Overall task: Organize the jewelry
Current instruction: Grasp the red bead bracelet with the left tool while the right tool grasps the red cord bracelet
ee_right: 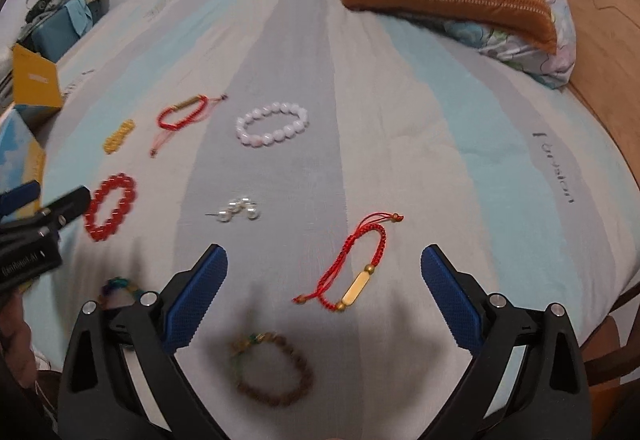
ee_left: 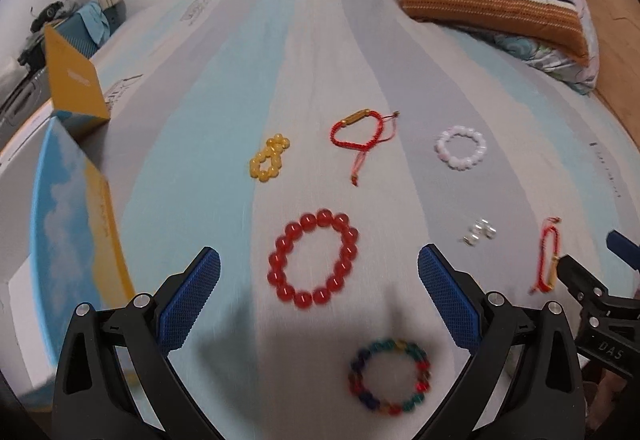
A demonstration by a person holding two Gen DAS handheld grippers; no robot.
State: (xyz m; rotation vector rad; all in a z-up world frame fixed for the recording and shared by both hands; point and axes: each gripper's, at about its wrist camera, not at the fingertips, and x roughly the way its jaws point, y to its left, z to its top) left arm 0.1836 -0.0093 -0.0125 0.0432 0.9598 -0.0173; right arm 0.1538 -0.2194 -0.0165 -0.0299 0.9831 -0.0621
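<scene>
Right under the left claw (ee_left: 319,290) sits a rainbow bead bracelet (ee_left: 390,376), with the red bead bracelet (ee_left: 313,258) lying flat between the blue pads (ee_left: 192,300), just ahead of the tips. That claw is spread wide and holding nothing. Same deal for the right claw (ee_right: 324,292): wide open, empty, with a brown bead bracelet (ee_right: 274,370) closest to it and a red cord bracelet (ee_right: 352,266) with a gold bar between its pads.

Everything lies on the striped bed (ee_left: 240,79). Farther out are yellow beads (ee_left: 269,157), another red cord (ee_left: 358,131), a white bead bracelet (ee_left: 461,147) and small pearl earrings (ee_left: 480,232).

An open box (ee_left: 76,167) sits off to the left of the left claw, so my guess is that's where stuff goes, and the left claw is the nearer one to it. The cord bracelet's long axis runs diagonally, far-right to near-left, so the right claw probably wants a slight twist to pinch across it. Both views are a bit blurry.
</scene>
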